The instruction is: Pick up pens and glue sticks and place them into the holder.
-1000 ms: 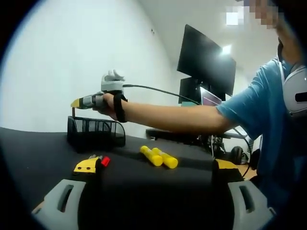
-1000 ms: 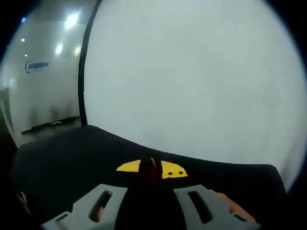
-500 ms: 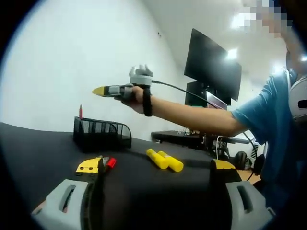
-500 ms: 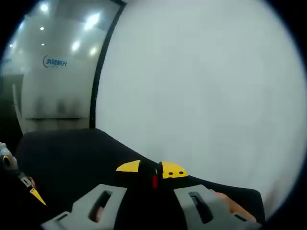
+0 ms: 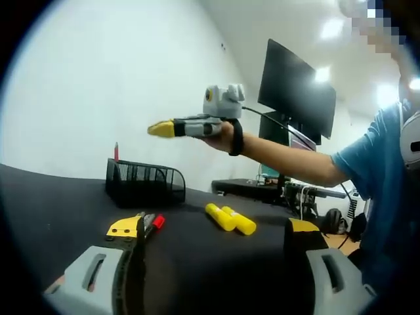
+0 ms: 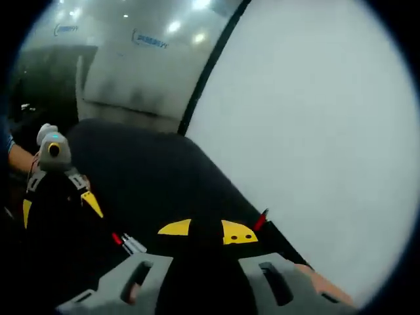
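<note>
Basically, label lines below.
Table: black table top (image 5: 197, 262), with a white wall behind it in the left gripper view.
Left gripper: left gripper (image 5: 213, 226) sits low over the table, jaws spread wide, nothing between them. From the right gripper view it (image 6: 59, 209) shows at the left, yellow tips well apart.
Right gripper: right gripper (image 5: 161, 128) is up in the air above the holder and off the table, with a hand (image 5: 226, 134) wrapped round its grip. Its yellow tips look drawn together, and nothing shows between them. In its own view (image 6: 207, 230) the jaws are narrow with only a dark gap between.
Holder: black mesh holder (image 5: 144, 184) stands on the table near the far edge, below the raised right gripper.
Pen in holder: red-tipped pen (image 5: 116, 151) stands upright at the holder's left end. A red tip (image 6: 262, 220) shows just right of the right gripper's tips.
Pen on table: red-capped pen (image 5: 154, 223) lies flat just beside the left jaw's yellow tip, outside the holder. Also seen on the table in the right gripper view (image 6: 128, 243).
Glue sticks: two yellow glue sticks (image 5: 230, 218) lie side by side and touching, on the table right of the holder and apart from it.
Background: dark monitor (image 5: 295, 85) at the right, and a person in a blue shirt (image 5: 374, 190) with an arm stretched out.
</note>
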A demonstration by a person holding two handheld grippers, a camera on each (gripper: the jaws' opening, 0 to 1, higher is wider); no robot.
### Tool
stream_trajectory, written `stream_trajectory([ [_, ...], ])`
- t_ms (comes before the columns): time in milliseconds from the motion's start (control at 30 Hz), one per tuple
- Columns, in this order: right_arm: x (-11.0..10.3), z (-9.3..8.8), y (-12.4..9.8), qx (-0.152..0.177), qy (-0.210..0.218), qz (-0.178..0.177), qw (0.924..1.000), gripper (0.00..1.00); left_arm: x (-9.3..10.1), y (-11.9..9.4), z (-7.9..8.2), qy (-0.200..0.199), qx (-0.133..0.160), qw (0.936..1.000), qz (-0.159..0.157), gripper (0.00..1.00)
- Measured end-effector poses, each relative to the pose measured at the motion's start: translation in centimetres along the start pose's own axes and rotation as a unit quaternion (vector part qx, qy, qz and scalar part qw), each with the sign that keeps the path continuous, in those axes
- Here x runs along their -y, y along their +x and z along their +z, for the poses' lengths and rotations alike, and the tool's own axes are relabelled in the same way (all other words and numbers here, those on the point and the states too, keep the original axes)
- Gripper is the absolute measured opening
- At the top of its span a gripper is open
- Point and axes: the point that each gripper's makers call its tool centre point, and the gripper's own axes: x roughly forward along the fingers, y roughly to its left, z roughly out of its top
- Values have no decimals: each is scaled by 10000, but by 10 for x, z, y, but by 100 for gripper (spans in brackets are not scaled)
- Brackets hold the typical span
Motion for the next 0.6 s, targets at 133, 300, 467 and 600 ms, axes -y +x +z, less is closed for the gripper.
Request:
stream_trajectory([
  [133, -22, -26, 3, -520, -147, 433, 9976, 12, -2, 0, 1, -22, 19, 10000, 32, 82],
  [300, -32, -45, 9, -766, -104, 788, 9939, 12, -3, 0, 0, -34, -11, 10000, 39, 81],
  [467, -51, -72, 8, -1368, -377, 1231, 9822, 12, -4, 0, 0, -46, -12, 10000, 44, 80],
  [600, -59, -91, 13, -1788, -686, 1346, 9722, 12, -4, -1, 1, -66, 9, 10000, 55, 80],
])
